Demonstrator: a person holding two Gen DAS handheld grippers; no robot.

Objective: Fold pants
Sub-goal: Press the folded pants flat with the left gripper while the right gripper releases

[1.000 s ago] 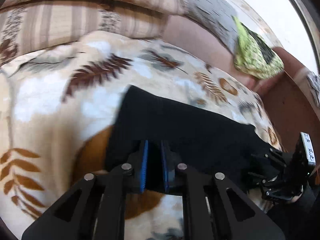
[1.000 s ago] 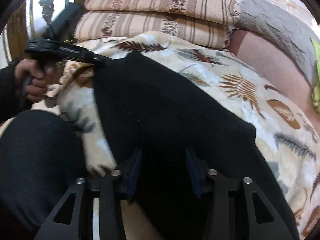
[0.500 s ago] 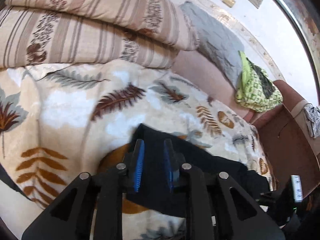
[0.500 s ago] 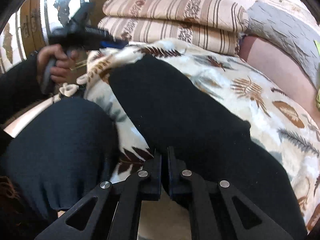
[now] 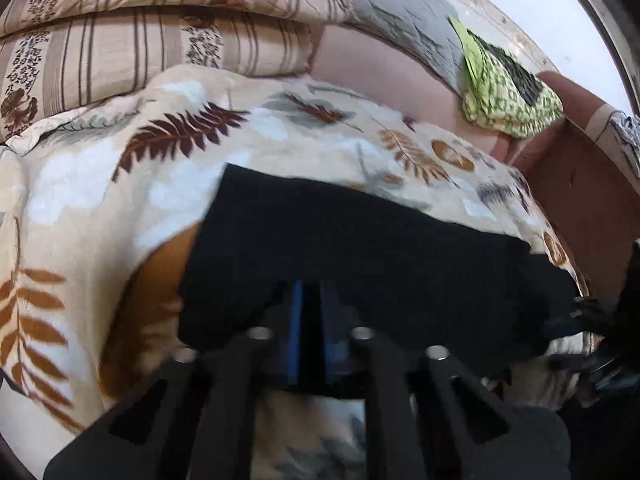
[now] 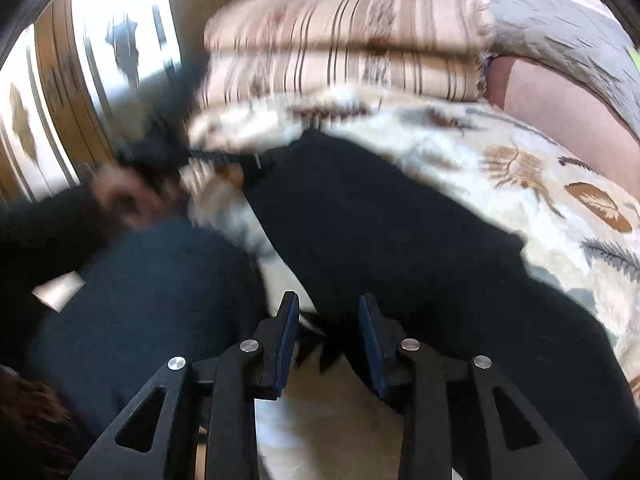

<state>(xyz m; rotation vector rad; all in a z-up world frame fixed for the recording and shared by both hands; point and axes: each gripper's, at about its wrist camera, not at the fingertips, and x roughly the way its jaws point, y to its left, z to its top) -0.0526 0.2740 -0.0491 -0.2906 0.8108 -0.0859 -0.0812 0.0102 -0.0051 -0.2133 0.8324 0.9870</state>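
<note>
Half a second ago the right gripper (image 6: 328,344) was pinched nearly together; its jaws have just been opening and now stand spread at the near edge of the black pants (image 6: 400,248), the pads clear of the cloth. Meanwhile the left gripper (image 5: 310,336) has just closed, its blue pads clamped on the pants' (image 5: 360,264) near hem. These pants lie flat across a cream leaf-print blanket (image 5: 100,184) covering a sofa. Two striped pillows (image 5: 120,40) are stacked at the far end, a grey quilted cushion (image 5: 392,12) leans behind, and a green patterned cloth (image 5: 508,92) rests by the pink armrest. At the left of the right wrist view, very blurred, a hand (image 6: 120,196) holds the other gripper.
</note>
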